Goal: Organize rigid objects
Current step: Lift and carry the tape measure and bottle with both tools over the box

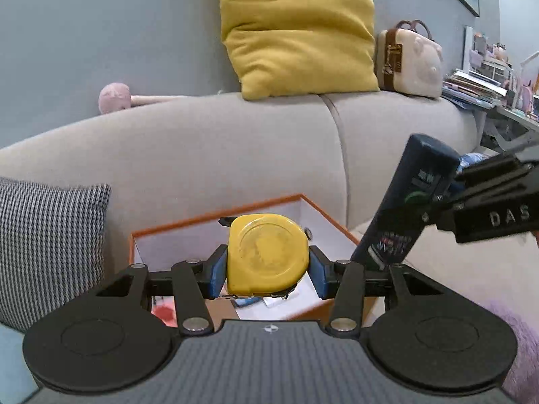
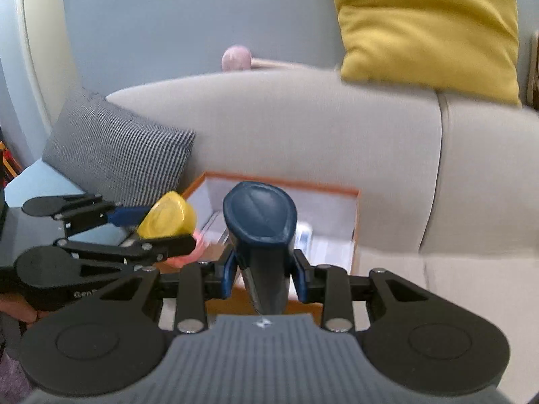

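L gripper (image 1: 267, 269) pads clamp rounded yellow plastic tape measure (image 1: 267, 256); R gripper (image 2: 264, 269) clamps glossy navy bottle (image 2: 261, 222).

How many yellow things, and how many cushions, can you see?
Yellow things: 2, the tape measure in the left hand-held gripper and the yellow cushion.
Cushions: 2, the yellow cushion and the checked cushion.
Total: 3 things.

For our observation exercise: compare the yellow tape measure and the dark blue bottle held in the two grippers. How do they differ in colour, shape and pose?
The tape measure is yellow, squat and rounded; the bottle is dark blue, tall and slim. The tape measure's broad face looks at the left wrist camera, while the bottle leans, cap uppermost. Shared: each is clamped between blue pads, in the left gripper and right gripper, above the orange-edged box.
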Motion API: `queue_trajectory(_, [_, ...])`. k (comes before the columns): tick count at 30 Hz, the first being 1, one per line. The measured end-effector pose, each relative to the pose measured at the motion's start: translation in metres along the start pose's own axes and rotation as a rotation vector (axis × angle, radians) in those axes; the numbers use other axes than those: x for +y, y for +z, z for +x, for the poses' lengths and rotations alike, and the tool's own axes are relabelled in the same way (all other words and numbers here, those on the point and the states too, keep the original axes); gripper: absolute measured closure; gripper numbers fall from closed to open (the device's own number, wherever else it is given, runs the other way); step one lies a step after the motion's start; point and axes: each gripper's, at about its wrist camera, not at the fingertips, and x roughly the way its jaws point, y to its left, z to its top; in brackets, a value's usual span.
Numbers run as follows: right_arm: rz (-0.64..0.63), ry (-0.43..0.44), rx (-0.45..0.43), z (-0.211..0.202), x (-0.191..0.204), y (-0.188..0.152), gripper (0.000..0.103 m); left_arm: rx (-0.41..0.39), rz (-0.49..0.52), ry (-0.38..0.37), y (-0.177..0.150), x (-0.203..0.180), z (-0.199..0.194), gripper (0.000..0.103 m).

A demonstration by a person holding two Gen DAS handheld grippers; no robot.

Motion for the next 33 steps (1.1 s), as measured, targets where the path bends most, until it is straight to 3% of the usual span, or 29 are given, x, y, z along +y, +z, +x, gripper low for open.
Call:
queue_trajectory(5, [-0.013,-0.066,0.091,0.047,-0.003,0.023,0.068,0.031,0.011,-0.004,0.005,0.009,0.025,0.047])
queue_trajectory(11, [-0.040,-0.130,0.224,0.102,-0.008,0.011,0.068,0.075,0.035,-0.001,-0.005,0.019,0.050,0.047])
queue_trajectory(22, [-0.058,-0.174,0.424,0.171,-0.021,-0.002,0.068,0.140,0.090,-0.008,-0.015,0.045,0.087,0.047])
queue_trajectory(33, [-0.058,-0.198,0.465,0.241,-0.036,0.013,0.067,0.190,0.164,-0.047,-0.009,0.046,0.125,0.047])
